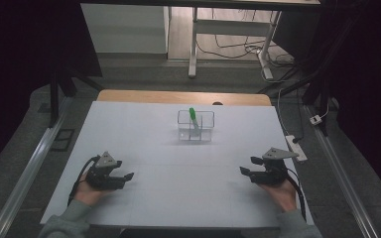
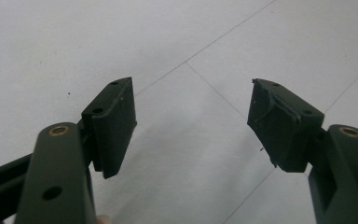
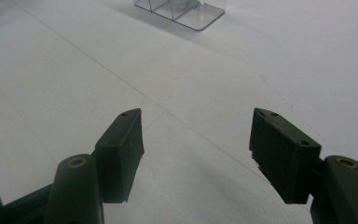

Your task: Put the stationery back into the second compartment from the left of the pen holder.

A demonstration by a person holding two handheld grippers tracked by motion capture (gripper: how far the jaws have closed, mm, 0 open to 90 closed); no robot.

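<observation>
Standing ahead of both gaping, empty hand-held grippers, left and right, the light, slippery green pen wants gripping mid-barrel.

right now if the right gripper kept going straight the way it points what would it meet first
Probably the white table top: the right gripper is open, empty and tilted down at it. The clear container lies farther ahead, slightly left of its line.

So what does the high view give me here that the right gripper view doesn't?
High view alone: the green marker standing in the clear organizer, the left gripper with open jaws, and both hands at the near edge. Right gripper view alone: a close look at the right gripper, jaws apart with nothing between them. Both share the white table and the organizer.
</observation>
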